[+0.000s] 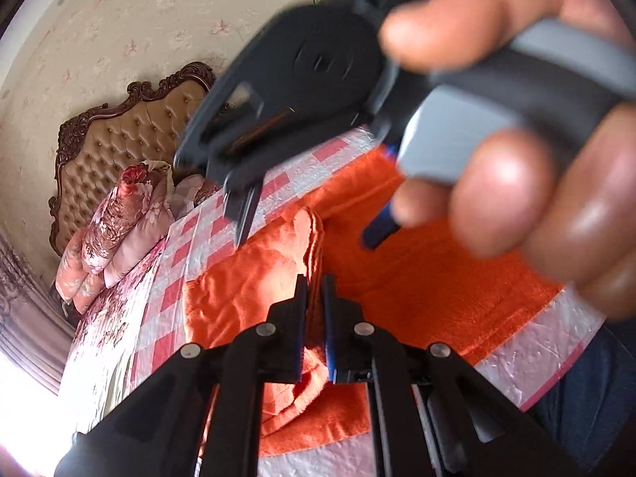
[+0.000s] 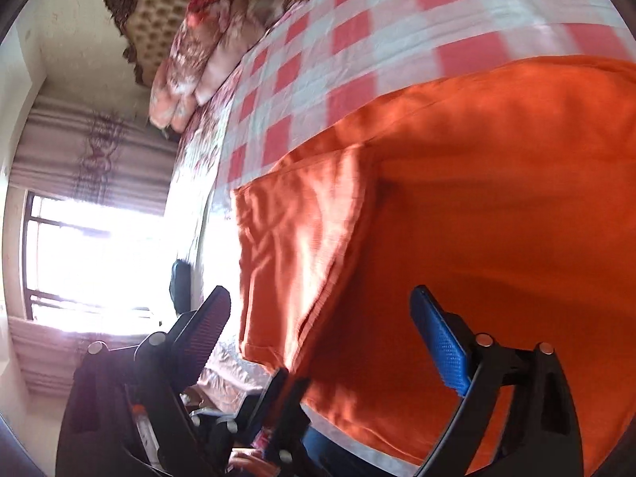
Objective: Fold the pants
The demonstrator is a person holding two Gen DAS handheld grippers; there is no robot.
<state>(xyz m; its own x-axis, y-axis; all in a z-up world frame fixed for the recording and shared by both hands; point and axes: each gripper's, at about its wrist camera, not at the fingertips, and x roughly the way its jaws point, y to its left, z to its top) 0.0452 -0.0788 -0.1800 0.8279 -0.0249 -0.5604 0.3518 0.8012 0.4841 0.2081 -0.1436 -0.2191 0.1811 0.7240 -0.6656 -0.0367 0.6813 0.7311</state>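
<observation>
Left tool (image 1: 316, 278) pinched nearly closed on a fold of orange pants (image 1: 254, 278); right tool (image 2: 322, 318) spread wide, holding nothing, above pants lying on checkered bedspread (image 2: 357, 39).

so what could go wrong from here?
1. Left gripper is pinched on a thin ridge of the pants; the grip looks shallow and could slip when pulled.
2. Right gripper is open above the pants, close to the left one; they may collide.
3. Motion blur suggests speed; the fold edge could shift.
</observation>
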